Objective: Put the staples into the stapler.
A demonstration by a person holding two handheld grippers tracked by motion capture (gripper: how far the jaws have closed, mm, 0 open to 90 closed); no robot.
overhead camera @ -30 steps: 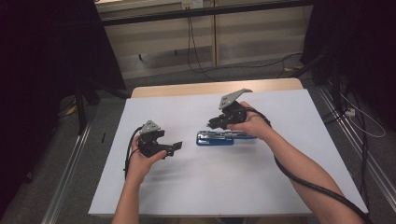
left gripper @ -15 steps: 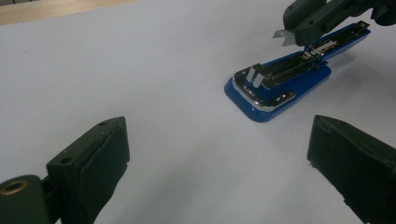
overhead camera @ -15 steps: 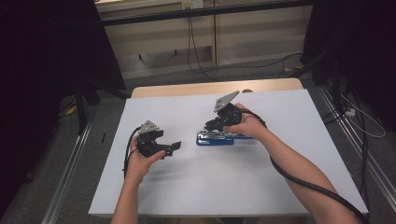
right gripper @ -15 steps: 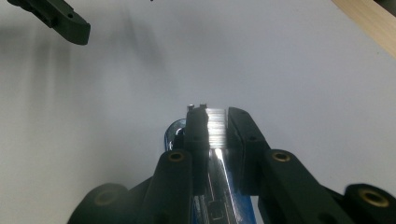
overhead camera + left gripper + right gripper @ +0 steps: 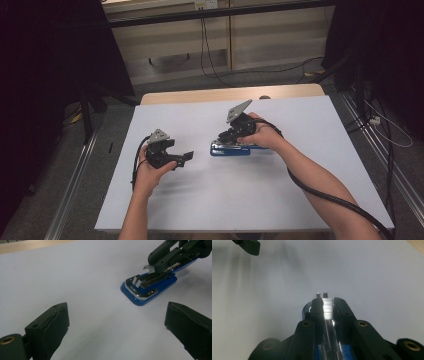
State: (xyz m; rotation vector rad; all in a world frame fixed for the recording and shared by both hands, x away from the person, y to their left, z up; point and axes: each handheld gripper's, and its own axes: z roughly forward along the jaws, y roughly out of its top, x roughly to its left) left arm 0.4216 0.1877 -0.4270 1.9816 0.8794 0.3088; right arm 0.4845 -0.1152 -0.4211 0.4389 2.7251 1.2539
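The right gripper [image 5: 231,136] jaws clamp the stiff, slippery metal top of the blue steel stapler [image 5: 147,288]; left gripper [image 5: 185,158] jaws gape wide, well apart

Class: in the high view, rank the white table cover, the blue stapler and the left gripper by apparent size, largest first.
1. white table cover
2. and 3. blue stapler and left gripper: similar in apparent size, so unranked.
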